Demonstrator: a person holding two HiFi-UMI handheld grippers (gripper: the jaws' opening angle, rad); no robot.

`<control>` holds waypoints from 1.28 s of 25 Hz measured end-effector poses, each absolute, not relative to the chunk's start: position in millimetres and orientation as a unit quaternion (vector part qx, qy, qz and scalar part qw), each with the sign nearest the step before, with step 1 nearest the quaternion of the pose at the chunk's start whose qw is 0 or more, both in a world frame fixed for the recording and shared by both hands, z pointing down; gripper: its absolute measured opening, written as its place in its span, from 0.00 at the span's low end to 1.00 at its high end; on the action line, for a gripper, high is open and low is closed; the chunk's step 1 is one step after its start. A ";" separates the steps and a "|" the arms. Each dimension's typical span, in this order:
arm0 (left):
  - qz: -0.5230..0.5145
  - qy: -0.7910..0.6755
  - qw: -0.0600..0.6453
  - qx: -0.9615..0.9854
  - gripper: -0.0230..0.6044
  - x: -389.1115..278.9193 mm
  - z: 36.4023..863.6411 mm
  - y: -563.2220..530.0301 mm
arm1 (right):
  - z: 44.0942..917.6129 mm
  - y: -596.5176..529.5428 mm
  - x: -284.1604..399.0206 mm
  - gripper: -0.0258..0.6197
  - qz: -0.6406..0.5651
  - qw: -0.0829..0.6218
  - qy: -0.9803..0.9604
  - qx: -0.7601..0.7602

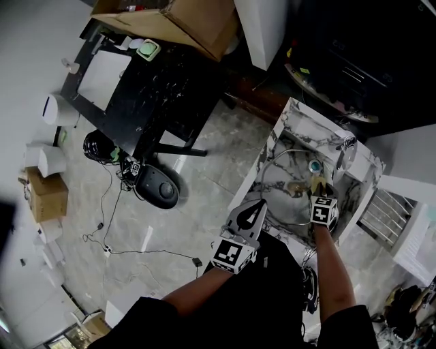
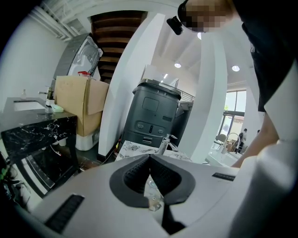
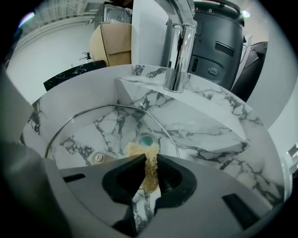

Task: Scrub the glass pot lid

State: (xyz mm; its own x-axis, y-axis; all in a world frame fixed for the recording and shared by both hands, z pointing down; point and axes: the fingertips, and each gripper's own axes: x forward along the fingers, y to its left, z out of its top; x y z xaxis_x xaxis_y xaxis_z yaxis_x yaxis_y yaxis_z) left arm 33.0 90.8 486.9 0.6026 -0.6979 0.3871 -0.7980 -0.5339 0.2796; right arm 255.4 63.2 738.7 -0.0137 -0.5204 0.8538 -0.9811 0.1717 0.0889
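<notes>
The glass pot lid (image 1: 283, 194) lies in the white marble sink (image 1: 298, 114); in the right gripper view its steel rim (image 3: 84, 114) curves across the basin and its centre screw (image 3: 98, 158) shows. My right gripper (image 1: 317, 187) hovers over the lid, shut on a tan fibrous scrubber (image 3: 149, 165) that hangs down near the teal drain (image 3: 147, 139). My left gripper (image 1: 260, 206) is held at the sink's near left edge, shut with nothing between its pads (image 2: 139, 174).
A chrome faucet (image 3: 179, 46) rises behind the basin. Left of the sink are a black marble table (image 1: 157, 88), a cardboard box (image 1: 184, 20), a black round device (image 1: 160, 189) and cables on the floor. A dark grey machine (image 2: 153, 116) stands beyond the sink.
</notes>
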 end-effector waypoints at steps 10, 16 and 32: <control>0.106 -0.406 0.211 0.883 0.06 29.1 482.4 101.5 | 734.2 85.4 265.4 0.13 0.279 0.417 -0.644 0.577; 0.109 -0.388 0.215 0.889 0.06 28.6 484.6 109.8 | 729.6 102.8 265.4 0.13 0.298 0.414 -0.633 0.582; 0.120 -0.358 0.186 0.907 0.06 26.5 478.1 111.4 | 729.4 131.3 244.9 0.13 0.318 0.440 -0.645 0.538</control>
State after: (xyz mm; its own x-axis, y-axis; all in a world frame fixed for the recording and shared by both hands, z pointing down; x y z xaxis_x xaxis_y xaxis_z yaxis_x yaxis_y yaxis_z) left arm 26.5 111.4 478.1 0.7148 -0.6047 0.3513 -0.6941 -0.6746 0.2511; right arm 244.9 131.3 729.4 -0.0331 -0.4143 0.9095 -0.9735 0.2192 0.0644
